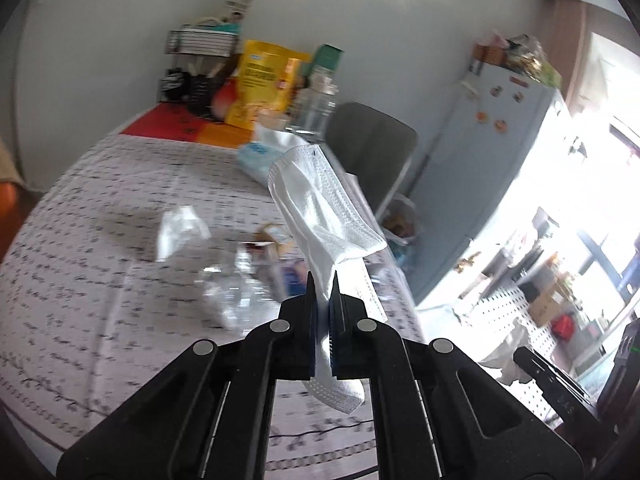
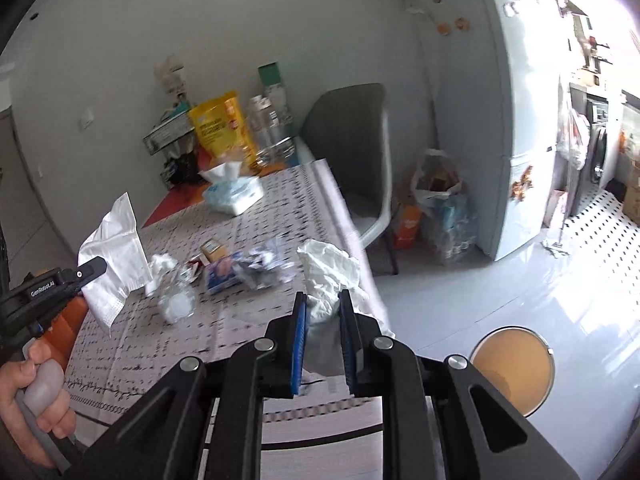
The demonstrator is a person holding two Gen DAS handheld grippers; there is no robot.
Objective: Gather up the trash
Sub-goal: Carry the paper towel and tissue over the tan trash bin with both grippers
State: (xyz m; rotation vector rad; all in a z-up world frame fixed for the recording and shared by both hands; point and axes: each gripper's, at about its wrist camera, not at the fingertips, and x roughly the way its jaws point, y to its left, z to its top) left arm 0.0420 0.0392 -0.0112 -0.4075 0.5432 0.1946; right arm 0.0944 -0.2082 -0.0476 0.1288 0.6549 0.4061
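My left gripper (image 1: 322,280) is shut on a white face mask (image 1: 320,204) and holds it up above the table; it also shows in the right wrist view (image 2: 114,256), held at the left. My right gripper (image 2: 323,300) is shut on a crumpled white tissue (image 2: 326,276) above the table's right edge. More trash lies on the patterned tablecloth (image 2: 280,200): crumpled clear plastic (image 1: 228,292), a small blue packet (image 2: 222,274), a little carton (image 2: 212,249) and a tissue wad (image 2: 162,262).
A tissue pack (image 2: 234,196), a yellow bag (image 2: 222,128) and bottles (image 2: 268,128) stand at the table's far end. A grey chair (image 2: 356,148), a filled trash bag (image 2: 440,192) on the floor, a fridge (image 2: 500,120) and a round wooden stool (image 2: 514,368) are to the right.
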